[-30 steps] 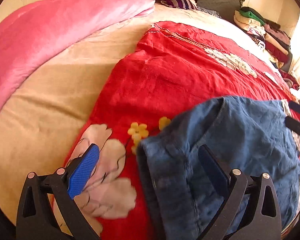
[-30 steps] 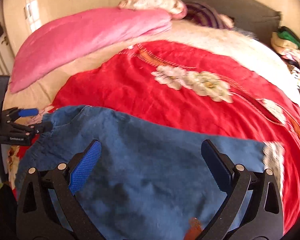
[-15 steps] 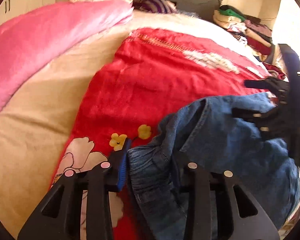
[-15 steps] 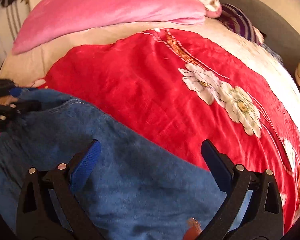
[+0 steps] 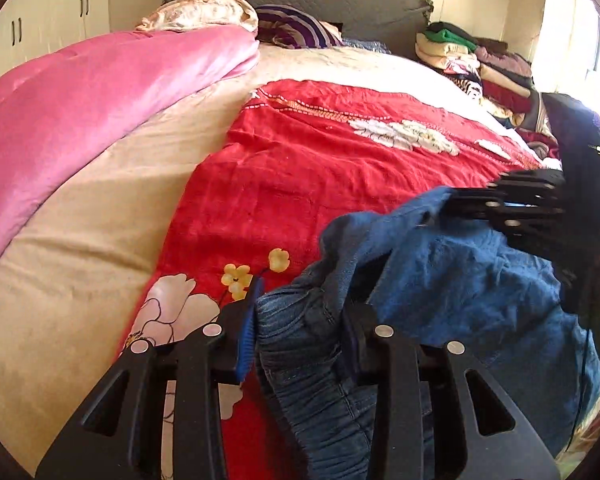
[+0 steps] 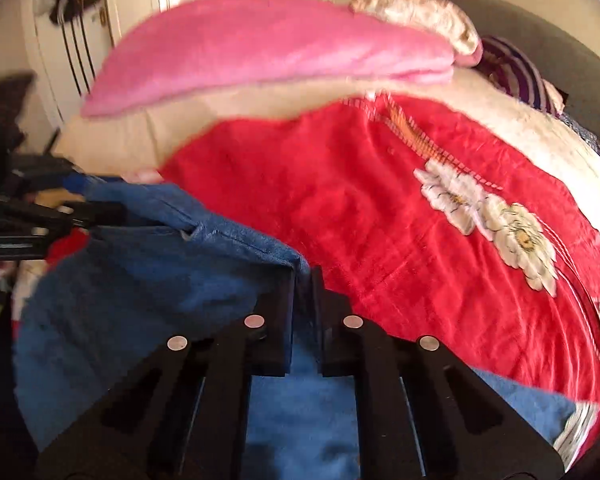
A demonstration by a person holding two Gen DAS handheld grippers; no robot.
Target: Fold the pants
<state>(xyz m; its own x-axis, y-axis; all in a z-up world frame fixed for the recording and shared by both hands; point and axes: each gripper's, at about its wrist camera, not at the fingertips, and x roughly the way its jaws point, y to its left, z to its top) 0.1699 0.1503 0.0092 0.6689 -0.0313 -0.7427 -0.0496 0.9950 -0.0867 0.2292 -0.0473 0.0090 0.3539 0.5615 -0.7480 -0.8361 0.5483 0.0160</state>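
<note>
Already the left gripper (image 5: 300, 320) was clamped on the gathered elastic waistband of the blue pants (image 5: 460, 280), while the right gripper (image 6: 303, 280), whose jaws had just been closing, pinched a thin fold at the pants' far edge. Between them the denim lay bunched on the red floral blanket (image 5: 320, 168), near the pink quilt (image 5: 80, 112), over the bed's near side.
</note>
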